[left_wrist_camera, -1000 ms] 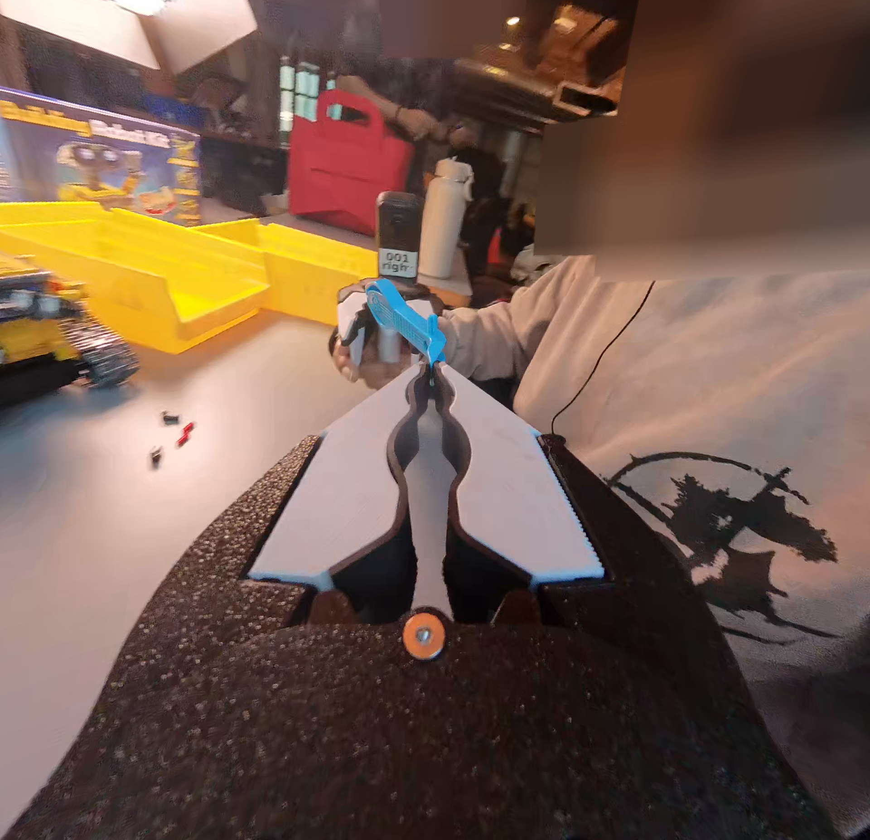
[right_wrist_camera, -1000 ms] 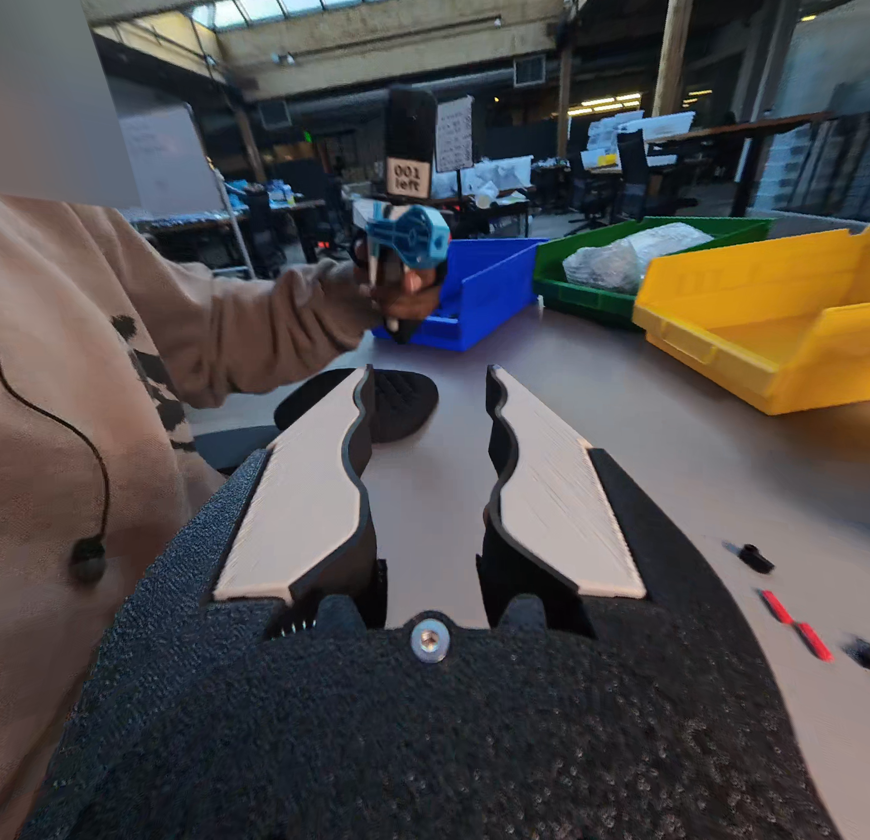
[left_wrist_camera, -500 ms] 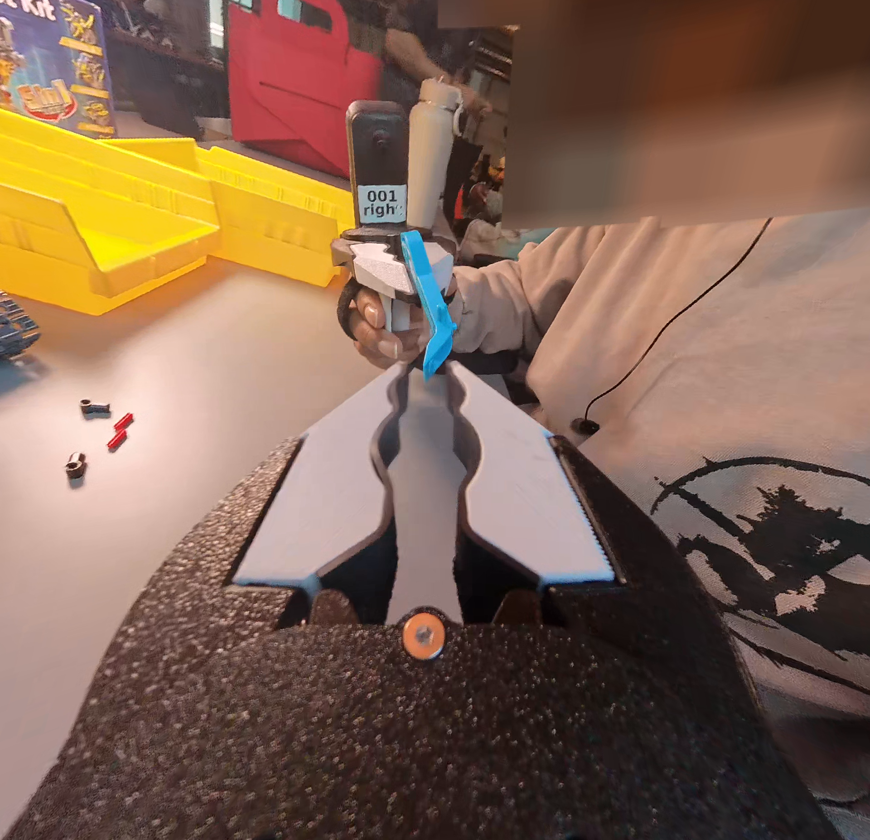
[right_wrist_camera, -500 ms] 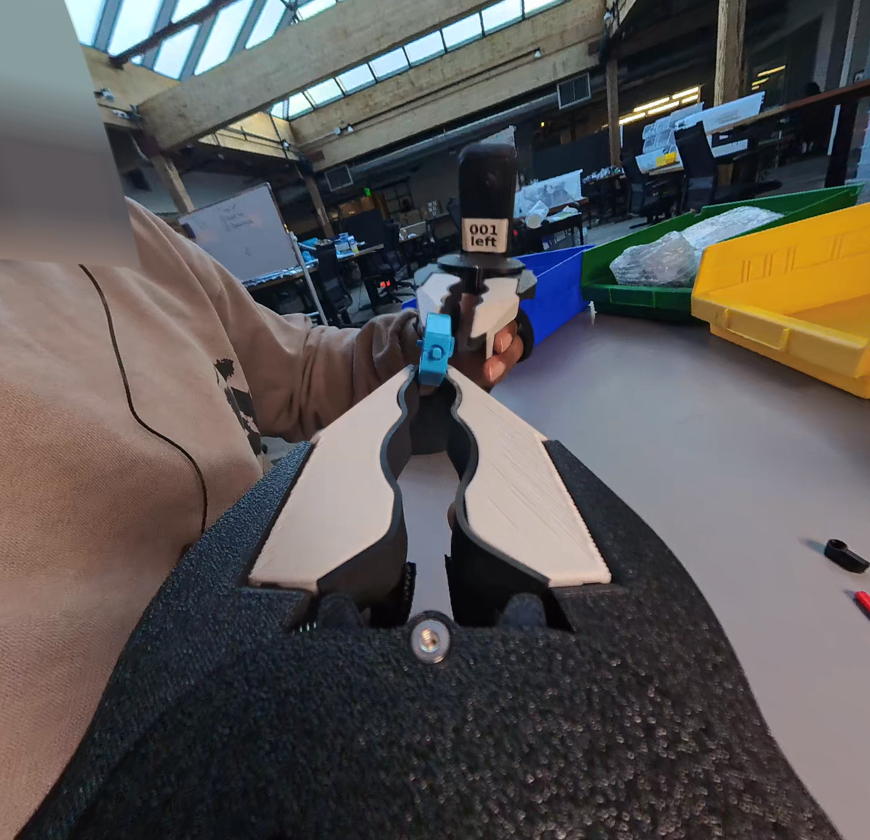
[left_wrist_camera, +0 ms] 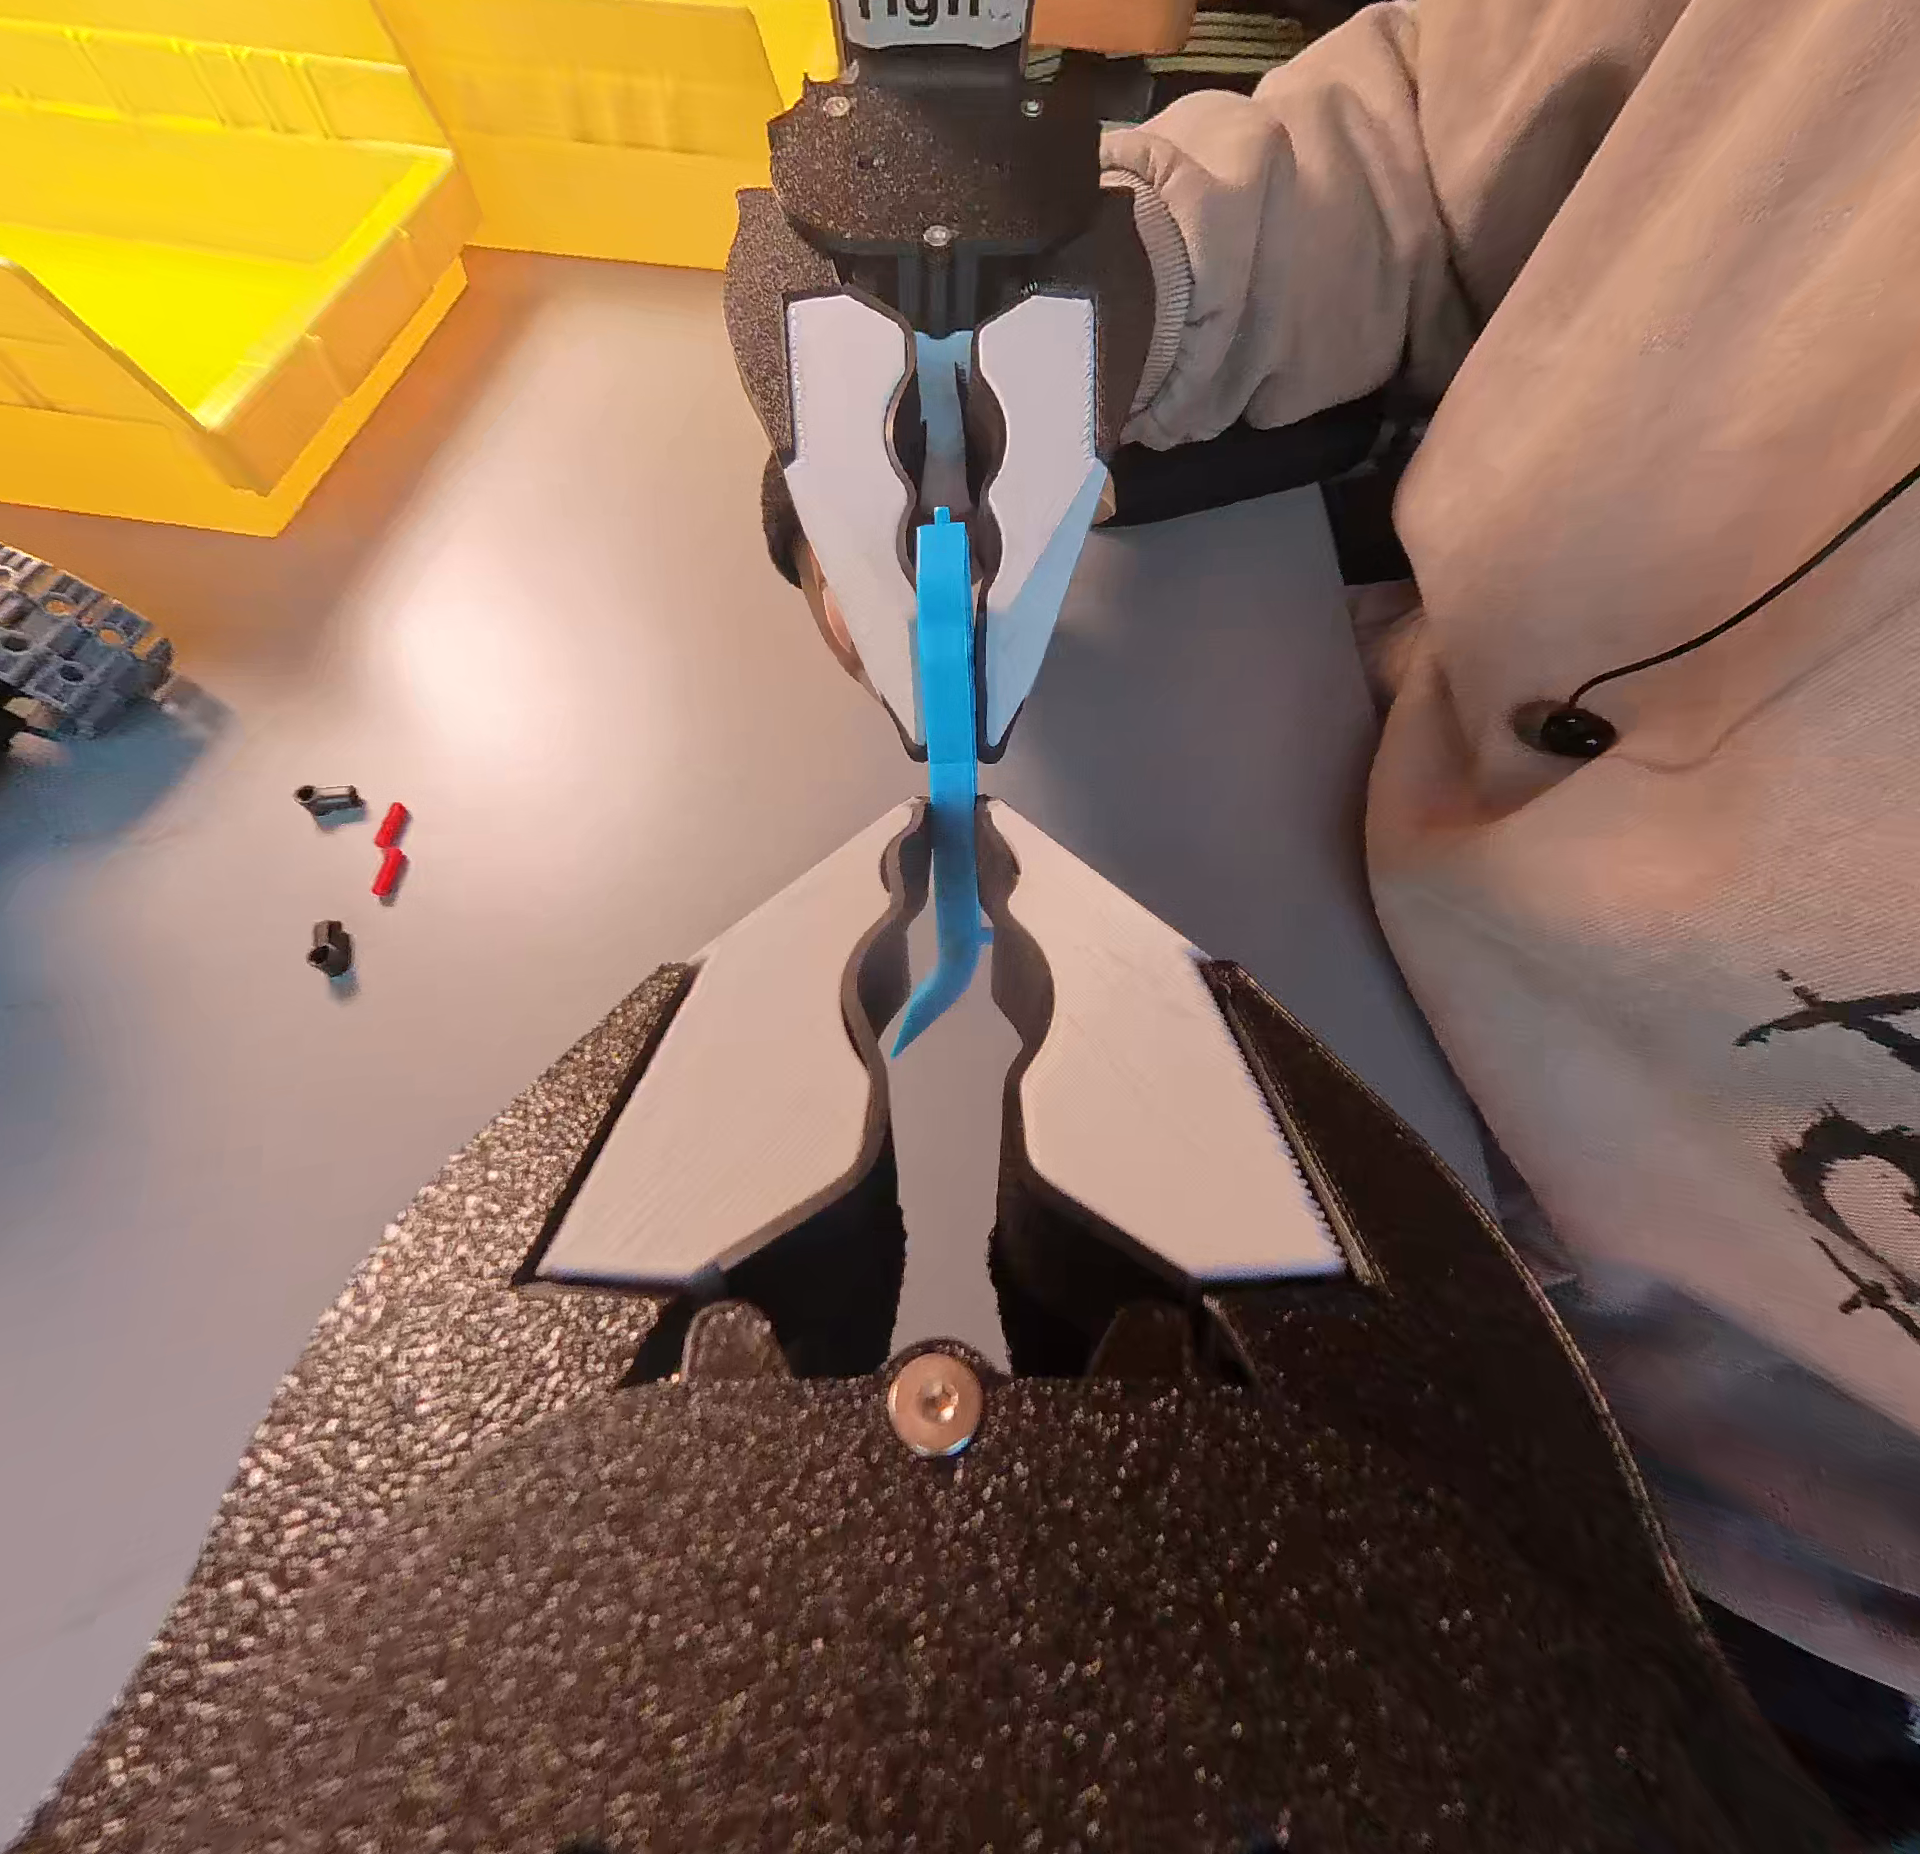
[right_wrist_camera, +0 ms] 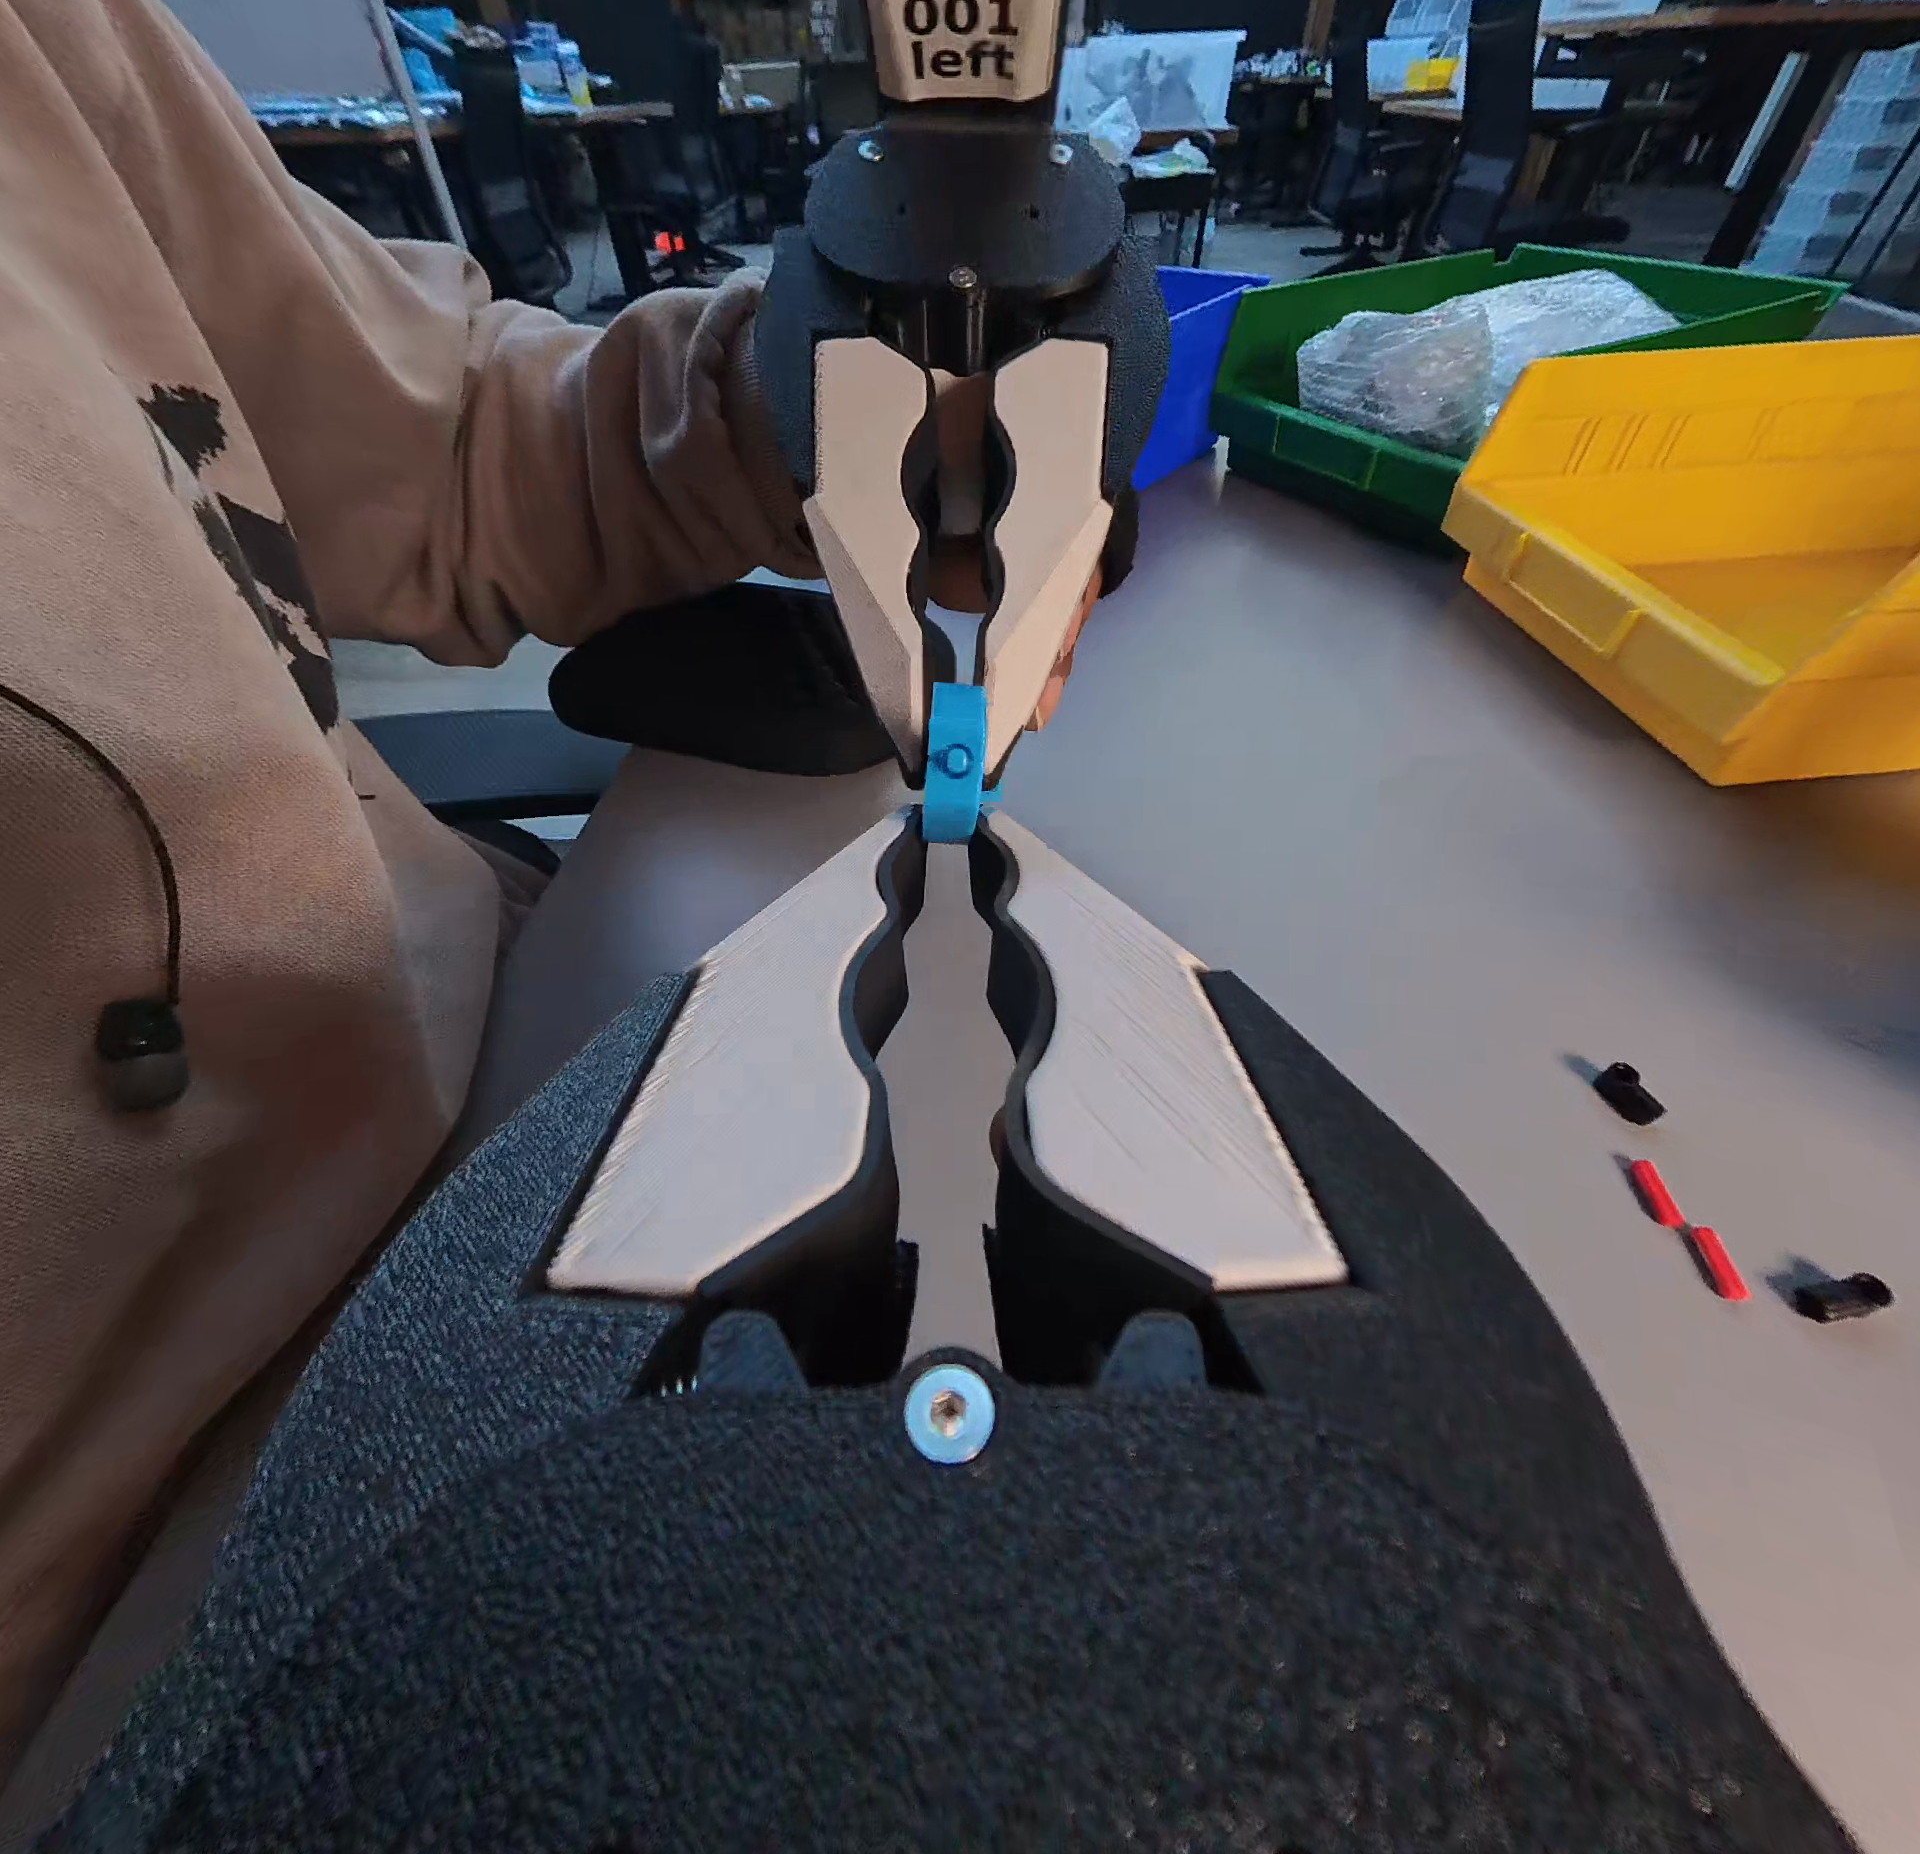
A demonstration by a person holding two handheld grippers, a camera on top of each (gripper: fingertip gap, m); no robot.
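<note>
1. The blue tool (left_wrist_camera: 951, 724) is a thin, flat plastic piece with a bent, pointed tip. It is held up in the air above the grey counter (left_wrist_camera: 540, 661), between the two grippers, which face each other tip to tip.
2. The tool looks light and stiff. Its sides look smooth, so it could slip or turn if it is only pinched at one end. The wide flat sides look like the best place to hold it.
3. The left gripper (left_wrist_camera: 951, 817) has its jaws almost together at the tips. They are clenched on the lower part of the blue tool, and the bent tip pokes back into the gap between the jaws.
4. The right gripper (right_wrist_camera: 948, 836) also has its jaws almost together. Its tips press on the other end of the blue tool, so both grippers grasp it at once.
5. To the left of the blue tool in the left wrist view, small black pieces (left_wrist_camera: 330, 798) and red pieces (left_wrist_camera: 389, 848) lie loose on the counter, well apart from the tool.
6. Farther off than the tool sit yellow bins (left_wrist_camera: 239, 277). In the right wrist view a green bin (right_wrist_camera: 1351, 433) holds a clear plastic bundle (right_wrist_camera: 1455, 350), with a blue bin (right_wrist_camera: 1195, 370) beside it.
</note>
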